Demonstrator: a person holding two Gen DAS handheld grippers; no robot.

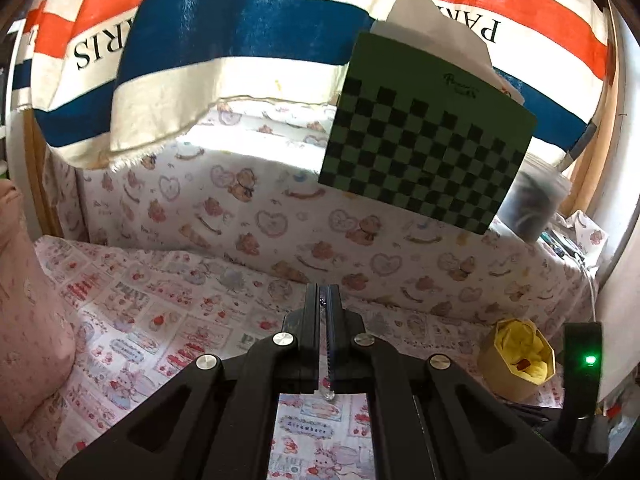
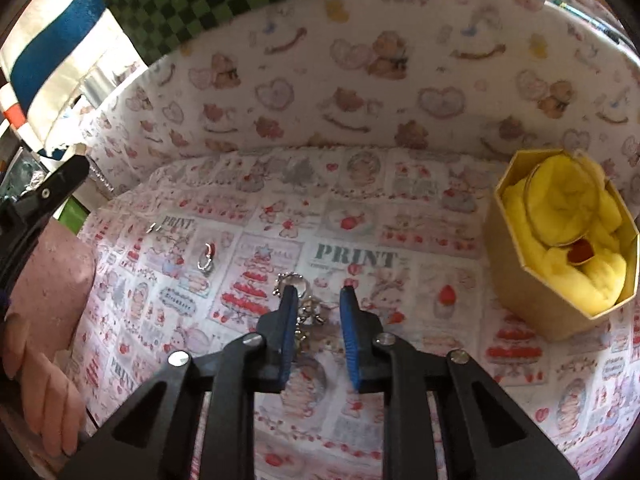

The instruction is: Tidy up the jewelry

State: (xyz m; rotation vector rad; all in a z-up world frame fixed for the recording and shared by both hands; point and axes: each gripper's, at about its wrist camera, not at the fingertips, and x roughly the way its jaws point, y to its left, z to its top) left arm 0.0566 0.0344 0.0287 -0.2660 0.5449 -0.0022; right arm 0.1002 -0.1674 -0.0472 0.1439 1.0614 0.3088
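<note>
While the left wrist view looks along the left gripper, its jaws stand pressed together on something thin — a small metal bit glints between the pads near the tips, and a clear bead hangs out below them. What piece of jewelry it is I cannot tell. Far right on the printed cloth sits the octagonal box lined with yellow tissue.

Seen from the right wrist view, the right gripper is low over the cloth with a gap between its blue pads; a silvery chain with rings lies bunched between them, touching the left pad, not yet pinched. A small ring with a red stone lies apart to the left. The box, to the right, already holds a thin bangle and a red-stoned piece in the tissue.

I judge the chain light, limp and slippery — it will sag and slide, so the bunched links or a ring make the surest hold.
</note>
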